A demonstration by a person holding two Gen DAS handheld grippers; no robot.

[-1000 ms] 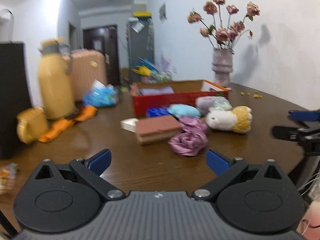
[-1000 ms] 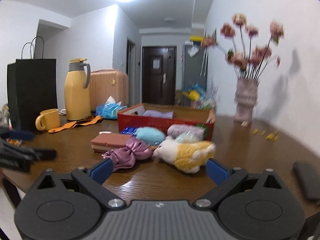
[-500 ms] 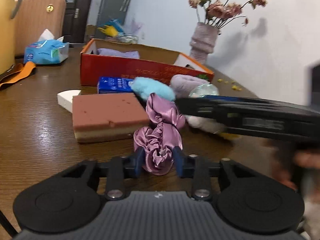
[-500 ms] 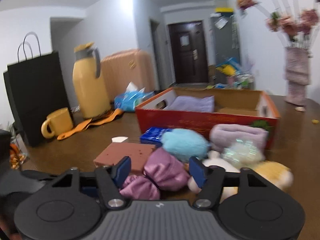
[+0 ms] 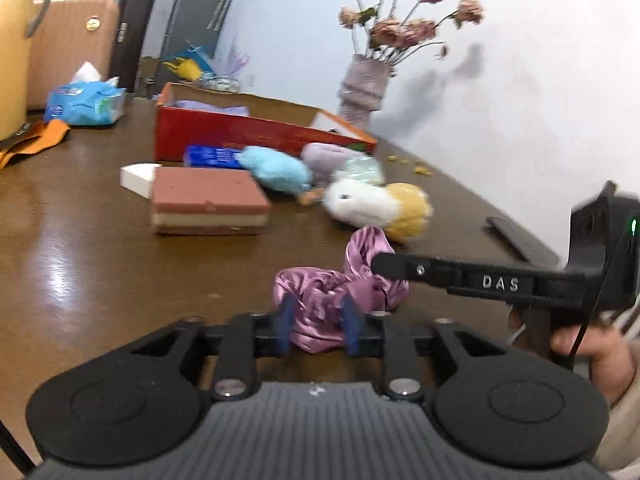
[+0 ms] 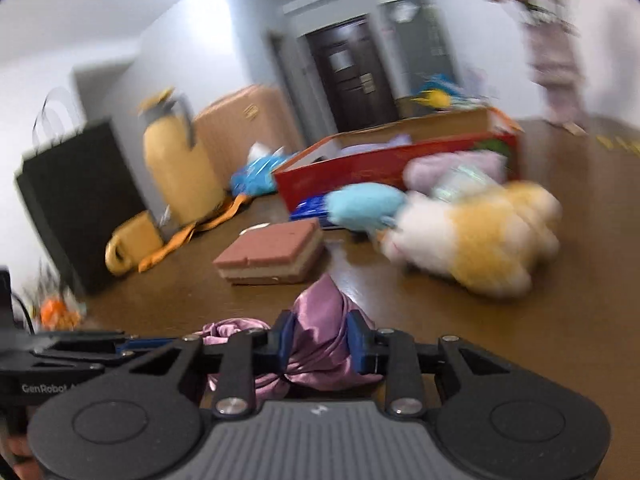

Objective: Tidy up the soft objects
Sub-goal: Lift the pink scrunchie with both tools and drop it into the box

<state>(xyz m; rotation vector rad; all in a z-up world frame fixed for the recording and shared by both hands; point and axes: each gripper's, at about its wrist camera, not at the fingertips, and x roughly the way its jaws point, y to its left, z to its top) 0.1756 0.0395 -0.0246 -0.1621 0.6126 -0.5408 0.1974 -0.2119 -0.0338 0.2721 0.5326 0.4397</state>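
Note:
A purple satin cloth (image 5: pixel 320 292) lies bunched on the brown table, near the front. My left gripper (image 5: pixel 316 326) has its blue pads pressed on one end of it, and its jaws are opening slightly. My right gripper (image 5: pixel 380 264) reaches in from the right. In the right wrist view its pads squeeze the other end of the cloth (image 6: pixel 320 312), with the jaws of the right gripper (image 6: pixel 320 340) closing. Beyond lie a brown sponge block (image 5: pixel 208 196), a blue plush (image 5: pixel 280 168), a white and yellow plush (image 5: pixel 376 204) and a red box (image 5: pixel 240 136).
A vase of dried flowers (image 5: pixel 362 88) stands behind the box by the wall. At the left are a tissue pack (image 5: pixel 84 102), a yellow flask (image 6: pixel 176 176), a yellow mug (image 6: pixel 132 244) and a black bag (image 6: pixel 76 200). A flat black thing (image 5: pixel 520 236) lies at the right.
Both grippers went from wide open above the table down to the purple cloth and closed on it. The cloth now lies nearer, apart from the sponge block.

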